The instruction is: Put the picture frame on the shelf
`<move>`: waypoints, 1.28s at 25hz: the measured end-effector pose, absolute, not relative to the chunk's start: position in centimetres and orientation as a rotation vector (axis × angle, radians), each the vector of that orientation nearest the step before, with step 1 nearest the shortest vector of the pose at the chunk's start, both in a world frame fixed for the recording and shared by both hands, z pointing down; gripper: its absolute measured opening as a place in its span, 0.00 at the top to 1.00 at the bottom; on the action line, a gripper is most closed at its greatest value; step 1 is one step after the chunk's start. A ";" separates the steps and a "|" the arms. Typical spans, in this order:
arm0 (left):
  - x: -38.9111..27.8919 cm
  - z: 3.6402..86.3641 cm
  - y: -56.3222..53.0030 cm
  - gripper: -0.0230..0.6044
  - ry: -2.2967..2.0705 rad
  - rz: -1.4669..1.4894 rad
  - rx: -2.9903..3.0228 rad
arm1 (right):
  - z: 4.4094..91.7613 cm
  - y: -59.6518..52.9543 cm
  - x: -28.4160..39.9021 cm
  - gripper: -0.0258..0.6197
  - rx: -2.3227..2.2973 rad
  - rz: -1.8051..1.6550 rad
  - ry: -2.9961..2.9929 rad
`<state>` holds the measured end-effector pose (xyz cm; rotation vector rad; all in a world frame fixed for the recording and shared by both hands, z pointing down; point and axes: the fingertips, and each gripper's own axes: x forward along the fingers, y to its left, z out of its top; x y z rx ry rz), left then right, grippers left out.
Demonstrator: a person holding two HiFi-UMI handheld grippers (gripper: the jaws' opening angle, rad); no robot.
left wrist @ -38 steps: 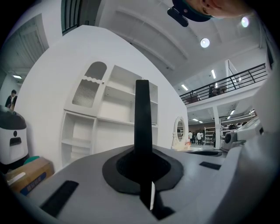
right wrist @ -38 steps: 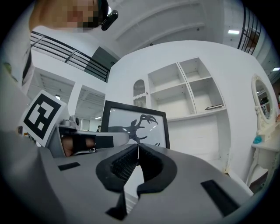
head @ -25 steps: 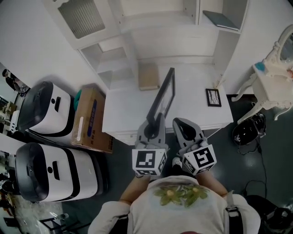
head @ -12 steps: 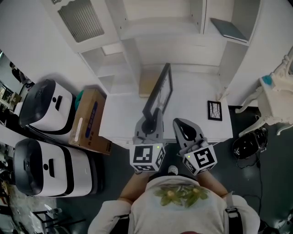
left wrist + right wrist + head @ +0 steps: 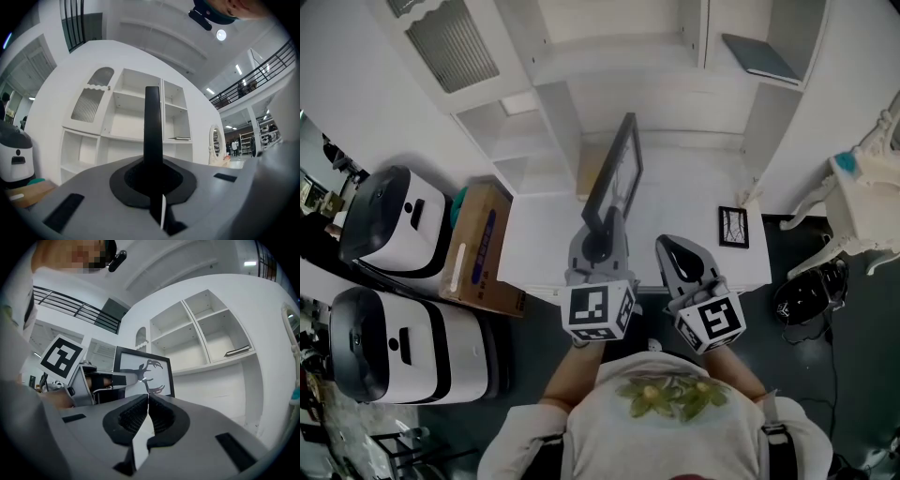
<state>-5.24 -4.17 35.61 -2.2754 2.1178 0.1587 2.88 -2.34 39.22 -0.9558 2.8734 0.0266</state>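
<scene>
Transport step: the left tongs (image 5: pixel 603 223) are clamping the picture frame (image 5: pixel 615 167) by its lower edge, holding it upright over the worktop (image 5: pixel 675 187), short of the shelf (image 5: pixel 619 58).
The right tongs (image 5: pixel 679 255) are sitting pressed together, gripping nothing. The next move is likely calling for lifting the frame forward into 1 open bay, then releasing steadily.

Left gripper (image 5: pixel 153 180) was clamped on the black picture frame (image 5: pixel 152 117), edge-on and upright in the jaws. White shelf unit (image 5: pixel 123 138) stood behind it, with a flat item (image 5: pixel 178 138) lying on its right-hand shelf.
</scene>
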 end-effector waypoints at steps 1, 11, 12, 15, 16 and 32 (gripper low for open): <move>-5.1 35.5 -4.4 0.91 2.114 0.159 -2.271 | 39.2 -2.6 3.0 0.91 -0.963 0.027 2.870; -5.1 33.6 -7.3 0.91 2.087 0.197 -2.256 | 38.0 -5.3 2.3 0.91 -0.961 0.063 2.872; -5.2 33.4 -7.8 0.91 2.084 0.202 -2.254 | 37.8 -5.8 2.1 0.91 -0.958 0.069 2.871; -5.9 33.0 -8.9 0.91 2.077 0.213 -2.250 | 37.6 -6.9 1.4 0.91 -0.959 0.080 2.868; -6.2 32.9 -9.1 0.91 2.076 0.217 -2.247 | 37.6 -7.1 1.0 0.91 -0.961 0.079 2.868; -8.5 29.5 -14.4 0.91 2.022 0.315 -2.199 | 37.5 -12.9 -0.9 0.91 -1.009 0.094 2.859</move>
